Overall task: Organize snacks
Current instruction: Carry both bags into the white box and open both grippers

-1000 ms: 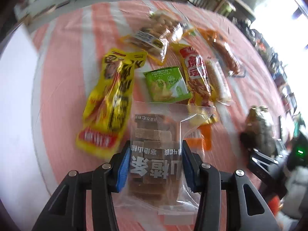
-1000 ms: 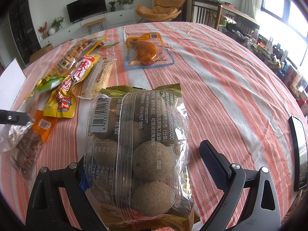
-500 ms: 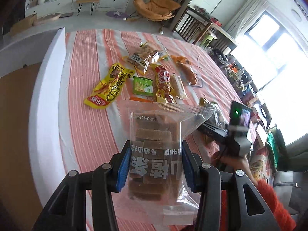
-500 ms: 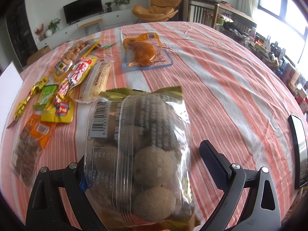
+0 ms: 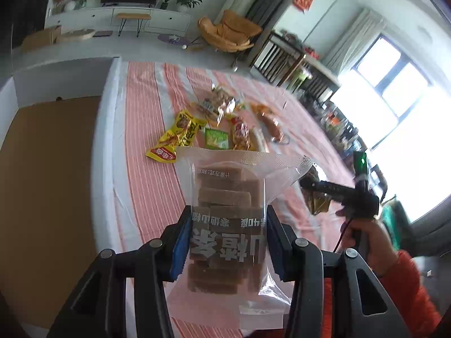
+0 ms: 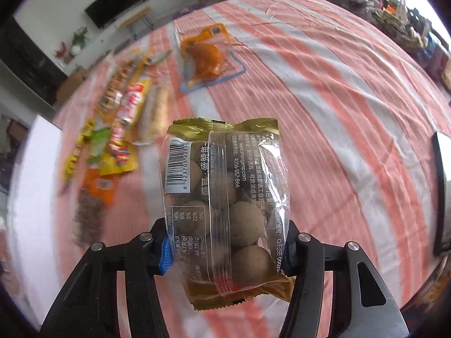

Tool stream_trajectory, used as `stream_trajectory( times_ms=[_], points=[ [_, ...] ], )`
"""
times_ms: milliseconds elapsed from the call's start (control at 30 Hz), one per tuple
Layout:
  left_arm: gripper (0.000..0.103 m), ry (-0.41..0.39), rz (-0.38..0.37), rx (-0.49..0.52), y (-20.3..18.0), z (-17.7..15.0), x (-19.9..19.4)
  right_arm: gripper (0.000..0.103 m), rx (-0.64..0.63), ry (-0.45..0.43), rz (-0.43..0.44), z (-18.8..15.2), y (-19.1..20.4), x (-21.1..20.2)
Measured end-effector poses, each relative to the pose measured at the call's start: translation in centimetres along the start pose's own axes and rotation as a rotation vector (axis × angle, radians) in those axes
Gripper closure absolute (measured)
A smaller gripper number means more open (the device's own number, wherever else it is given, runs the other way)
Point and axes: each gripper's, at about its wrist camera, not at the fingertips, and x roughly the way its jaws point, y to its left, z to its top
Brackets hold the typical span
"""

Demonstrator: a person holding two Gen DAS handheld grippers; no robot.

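Note:
My left gripper (image 5: pixel 225 239) is shut on a clear bag of brown bars (image 5: pixel 225 194) and holds it high above the striped table, beside a white box. My right gripper (image 6: pixel 225 250) has a gold-edged bag of round brown balls (image 6: pixel 225 186) between its jaws. The jaws are closing; both pads press the bag's sides and it hangs clear of the cloth. In the left wrist view the right gripper (image 5: pixel 313 186) shows at the right with that gold bag (image 5: pixel 318 204), held by a hand (image 5: pixel 363 236) in an orange sleeve.
Loose snacks lie on the cloth: a yellow packet (image 5: pixel 177 136), a green packet (image 5: pixel 216 138), a red-and-yellow packet (image 6: pixel 132 104), an orange packet (image 6: pixel 207 59). The white box's wall (image 5: pixel 108 129) stands at the left. A phone (image 6: pixel 442 191) lies at the table's right edge.
The left gripper rose and drew back from the table with the bar bag, towards the white box. The right gripper's jaws came in on the ball bag and lifted it off the cloth.

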Motion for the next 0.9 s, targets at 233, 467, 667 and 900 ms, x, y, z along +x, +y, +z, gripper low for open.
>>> stream_trajectory(
  times_ms=[233,467,667,900],
  points=[
    [0.056,-0.104,0.193,-0.068,7.3,0.7,-8.3,0.045,-0.211,-0.08,0.333,-2.5,14.6,-9.4],
    [0.054,-0.109,0.47,-0.206,16.5,-2.7,-12.7,0.042,-0.446,-0.02,0.661,-7.2,33.2,-12.3],
    [0.024,-0.061,0.635,-0.278,20.2,-6.1,-11.2,0.019,-0.563,0.137,0.548,-11.2,40.6,-4.6],
    [0.019,-0.208,0.506,-0.223,14.7,-4.7,-11.1,0.019,-0.456,-0.053,0.441,-9.0,30.9,-4.9]
  ],
)
